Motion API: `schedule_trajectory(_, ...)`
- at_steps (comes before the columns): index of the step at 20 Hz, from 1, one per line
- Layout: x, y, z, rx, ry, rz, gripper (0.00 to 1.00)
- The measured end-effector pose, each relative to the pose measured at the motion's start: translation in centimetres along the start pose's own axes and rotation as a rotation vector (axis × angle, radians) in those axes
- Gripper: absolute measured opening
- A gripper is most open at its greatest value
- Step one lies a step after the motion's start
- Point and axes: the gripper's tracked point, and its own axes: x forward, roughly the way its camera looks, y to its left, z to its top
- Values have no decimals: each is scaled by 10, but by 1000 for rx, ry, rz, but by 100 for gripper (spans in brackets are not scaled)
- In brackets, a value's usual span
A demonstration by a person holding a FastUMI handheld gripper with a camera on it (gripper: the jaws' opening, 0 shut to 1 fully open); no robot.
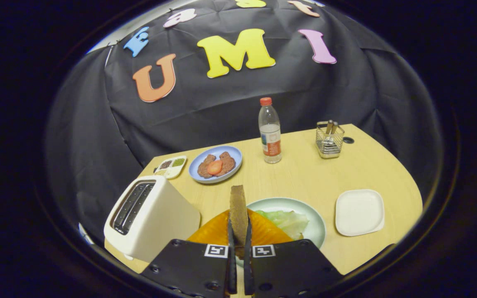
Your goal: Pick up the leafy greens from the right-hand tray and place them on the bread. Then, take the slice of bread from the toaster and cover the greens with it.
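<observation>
We see one slice of bread (238, 207) standing on edge, clamped between the two fingers of the hand-held gripper (239, 240), above one pale plate (317, 225) holding the leafy greens (288, 221) and an orange piece (215, 231). One toaster (149, 215) sits just left. The table (304, 174) also carries one bottle (270, 131), one wire basket (329, 140), one blue plate (218, 163), one small condiment tray (172, 166) and one white tray (359, 212) near the right edge; bare wood lies between them.

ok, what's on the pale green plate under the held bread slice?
Leafy greens lie on the pale green round plate. An orange piece overlaps its near side. The gripper is shut on the upright brown bread slice, which hides the plate's middle.
</observation>
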Motion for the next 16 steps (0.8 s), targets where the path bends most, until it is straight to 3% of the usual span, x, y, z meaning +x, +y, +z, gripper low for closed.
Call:
schedule_trajectory(4,6,-12,-3,18,-1,1,10)
schedule_trajectory(12,12,-59,-13,-12,26,-75,31)
schedule_trajectory(16,16,-83,-14,-23,35,-106,51)
